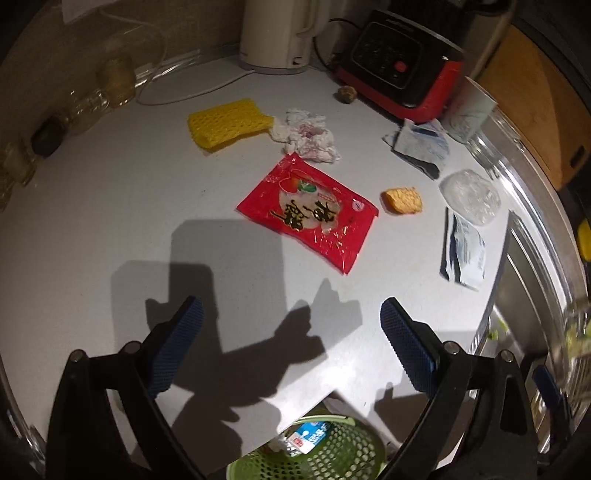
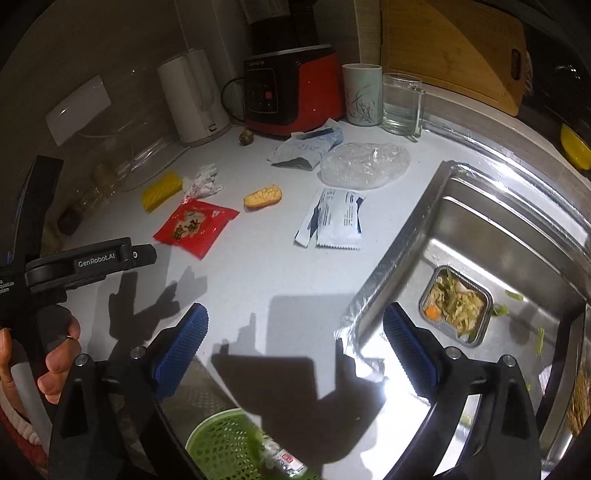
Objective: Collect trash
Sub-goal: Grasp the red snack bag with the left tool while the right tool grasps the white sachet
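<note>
Trash lies on the white counter (image 1: pixel 110 206): a red snack wrapper (image 1: pixel 308 212) (image 2: pixel 195 229), a crumpled tissue (image 1: pixel 308 134) (image 2: pixel 203 181), yellow foam netting (image 1: pixel 227 122) (image 2: pixel 162 190), an orange food piece (image 1: pixel 402 199) (image 2: pixel 263 196), white-and-blue packets (image 1: pixel 463 251) (image 2: pixel 334 218) and clear plastic film (image 1: pixel 469 195) (image 2: pixel 364 160). A green mesh bin (image 1: pixel 314 450) (image 2: pixel 225 443) with a bottle inside sits below the counter's front edge. My left gripper (image 1: pixel 291 314) is open and empty, short of the red wrapper. My right gripper (image 2: pixel 295 319) is open and empty near the counter's front edge.
A white kettle (image 1: pixel 280 33), a red and black appliance (image 1: pixel 402 62), a mug (image 2: pixel 362 94) and a glass (image 2: pixel 402 103) stand at the back. Glass jars (image 1: pixel 92 92) line the left. A steel sink (image 2: pixel 517 229) holds a food tray (image 2: pixel 456 304) on the right.
</note>
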A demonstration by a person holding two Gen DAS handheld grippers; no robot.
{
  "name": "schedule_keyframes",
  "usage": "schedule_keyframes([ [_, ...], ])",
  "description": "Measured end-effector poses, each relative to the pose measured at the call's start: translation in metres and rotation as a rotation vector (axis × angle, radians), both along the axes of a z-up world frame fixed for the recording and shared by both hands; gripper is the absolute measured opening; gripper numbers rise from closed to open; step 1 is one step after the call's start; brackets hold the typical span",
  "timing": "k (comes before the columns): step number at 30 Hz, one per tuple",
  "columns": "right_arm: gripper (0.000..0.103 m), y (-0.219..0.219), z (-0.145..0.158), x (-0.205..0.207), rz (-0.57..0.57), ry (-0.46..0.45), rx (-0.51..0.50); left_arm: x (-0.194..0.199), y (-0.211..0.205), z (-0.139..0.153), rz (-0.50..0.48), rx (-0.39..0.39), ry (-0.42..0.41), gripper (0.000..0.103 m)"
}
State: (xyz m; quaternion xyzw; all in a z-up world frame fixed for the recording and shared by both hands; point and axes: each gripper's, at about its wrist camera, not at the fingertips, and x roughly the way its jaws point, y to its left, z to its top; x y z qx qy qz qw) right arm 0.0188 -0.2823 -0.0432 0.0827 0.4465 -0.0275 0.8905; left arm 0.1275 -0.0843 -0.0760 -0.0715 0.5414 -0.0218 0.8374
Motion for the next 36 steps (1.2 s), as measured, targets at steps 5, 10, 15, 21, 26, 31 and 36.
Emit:
schedule_keyframes([
  [5,0.097,-0.024,-0.018,0.050,0.028,-0.005,0.003,0.039,-0.011,-0.016,0.247,-0.020,0.052,0.092],
  [10,0.097,-0.041,-0.042,0.091,0.050,0.018,0.028,0.073,-0.024,-0.032,0.411,0.035,0.122,0.092],
  [15,0.097,-0.054,-0.062,0.120,0.054,0.045,0.046,0.095,-0.026,-0.049,0.551,0.045,0.191,0.092],
  [21,0.097,-0.064,-0.075,0.139,0.031,0.070,0.067,0.101,-0.034,-0.064,0.628,0.068,0.234,0.092],
  [26,0.097,-0.062,-0.080,0.149,0.022,0.100,0.046,0.097,-0.036,-0.064,0.661,0.078,0.211,0.090],
  [31,0.078,-0.059,-0.084,0.151,0.013,0.106,0.029,0.090,-0.041,-0.056,0.626,0.086,0.187,0.056],
  [36,0.027,-0.060,-0.083,0.150,0.031,0.097,0.061,0.083,-0.034,-0.050,0.581,0.040,0.175,0.018],
])
